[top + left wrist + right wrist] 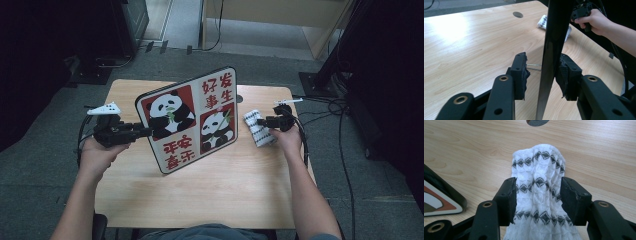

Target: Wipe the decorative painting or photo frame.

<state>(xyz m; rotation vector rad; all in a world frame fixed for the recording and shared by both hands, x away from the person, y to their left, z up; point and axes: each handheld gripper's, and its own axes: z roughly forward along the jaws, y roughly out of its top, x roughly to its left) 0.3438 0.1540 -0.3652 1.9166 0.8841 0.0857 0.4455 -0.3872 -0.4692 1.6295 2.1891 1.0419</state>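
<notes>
1. High view: a panda board [187, 120] stands tilted on its lower edge on the wooden table [225, 185], with the left gripper [145, 131] at its left edge.
2. Left gripper view: the jaws stand apart either side of the board's black edge [550, 62], pads not pressing it.
3. Right gripper view: the right gripper [537, 200] straddles a white patterned cloth [537, 177] lying on the table, jaws apart.

A recording lab or studio is showing here: a small wooden table [200, 185] is standing on grey carpet [45, 150], cables [345, 125] are trailing at the right, and dark stands [330, 65] are crowding the upper corners.
</notes>
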